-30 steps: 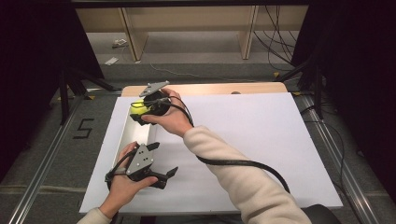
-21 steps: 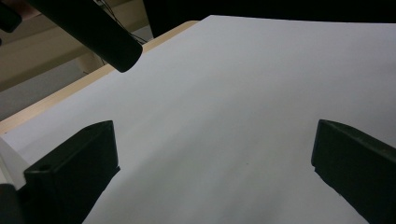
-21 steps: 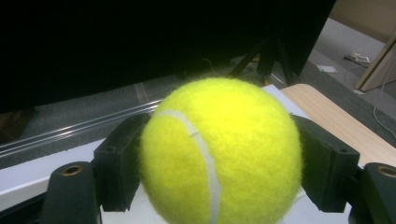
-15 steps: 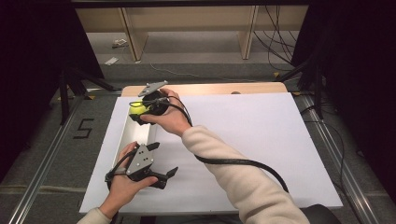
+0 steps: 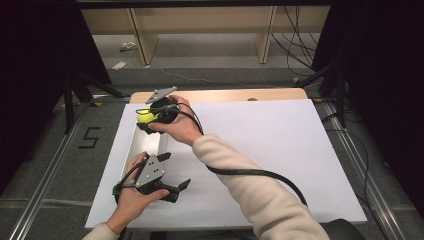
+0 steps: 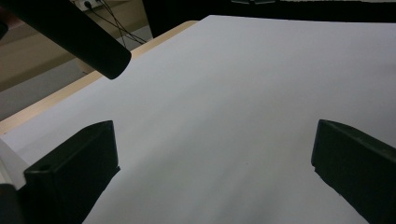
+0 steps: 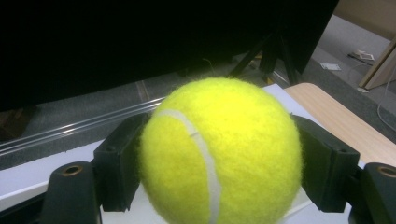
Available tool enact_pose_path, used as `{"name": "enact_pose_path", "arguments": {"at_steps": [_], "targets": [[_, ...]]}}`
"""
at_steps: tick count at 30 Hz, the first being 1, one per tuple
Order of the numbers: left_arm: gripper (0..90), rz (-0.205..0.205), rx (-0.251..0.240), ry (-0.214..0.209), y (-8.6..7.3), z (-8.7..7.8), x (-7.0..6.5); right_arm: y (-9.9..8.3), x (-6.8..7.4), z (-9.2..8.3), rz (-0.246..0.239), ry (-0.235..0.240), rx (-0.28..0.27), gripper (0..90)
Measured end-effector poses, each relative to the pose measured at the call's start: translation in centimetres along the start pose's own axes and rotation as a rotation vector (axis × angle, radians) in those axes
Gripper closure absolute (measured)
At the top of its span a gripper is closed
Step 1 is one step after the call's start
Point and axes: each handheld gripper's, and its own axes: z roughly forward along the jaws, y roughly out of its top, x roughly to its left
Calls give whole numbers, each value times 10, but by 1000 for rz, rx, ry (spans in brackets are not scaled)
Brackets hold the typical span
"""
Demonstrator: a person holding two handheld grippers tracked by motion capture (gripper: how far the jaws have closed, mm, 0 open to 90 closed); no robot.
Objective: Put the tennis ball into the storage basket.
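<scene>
I see the white surface evenly lit from above, with dark surroundings left and right. The tennis ball glows bright yet sharp up close. In the left tool's view, its black jaws look soft and murky.

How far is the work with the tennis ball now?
Done: the right gripper has the tennis ball clamped between its fingers. In hand: holding it over the white tray. Left: releasing the ball; the left gripper waits open above the white sheet.
</scene>
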Motion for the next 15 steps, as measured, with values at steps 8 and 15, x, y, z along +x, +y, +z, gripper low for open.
{"name": "enact_pose_path", "arguments": {"at_steps": [8,15], "targets": [[1,1,0,-3,0,0,0,-1,-1,4,9,2,9,261],[1,1,0,-4,0,0,0,0,1,7,2,14,15,261]]}}
